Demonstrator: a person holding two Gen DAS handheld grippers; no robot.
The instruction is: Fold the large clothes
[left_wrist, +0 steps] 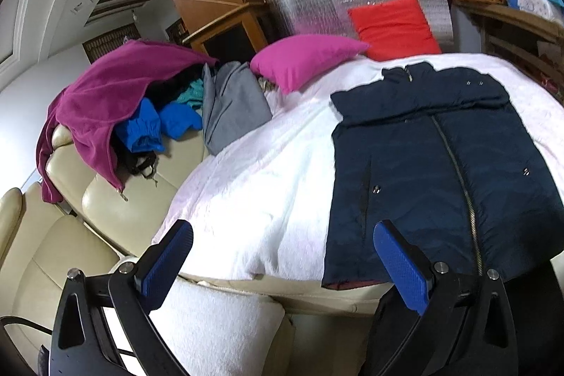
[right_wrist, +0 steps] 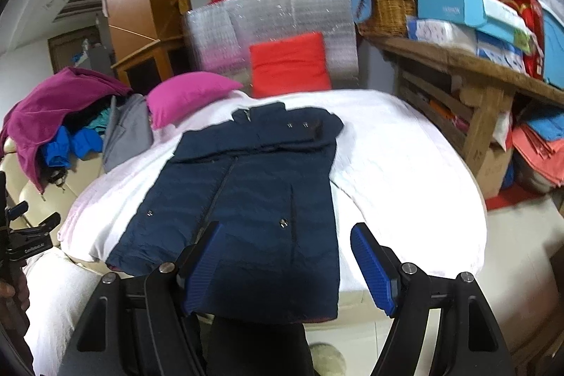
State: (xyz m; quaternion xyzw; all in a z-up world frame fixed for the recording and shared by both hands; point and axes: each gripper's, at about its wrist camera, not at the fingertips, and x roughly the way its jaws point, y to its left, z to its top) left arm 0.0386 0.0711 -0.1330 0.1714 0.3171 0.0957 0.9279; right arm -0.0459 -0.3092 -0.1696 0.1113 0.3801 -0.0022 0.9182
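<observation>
Claws (left_wrist: pixel 282 263) (right_wrist: pixel 285 263) gape, tilted down over navy jacket (right_wrist: pixel 246 185).

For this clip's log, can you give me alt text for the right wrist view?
A navy zip jacket lies flat, sleeves folded in, on a white blanket, with the open right gripper empty above its hem. Pink and red cushions sit behind.

Hardly any lettering is legible here. The light blue box (right_wrist: pixel 469 6) on the shelf, up and to the right of the right gripper, carries faint white print (too blurred to make out), and nothing else reads.
</observation>
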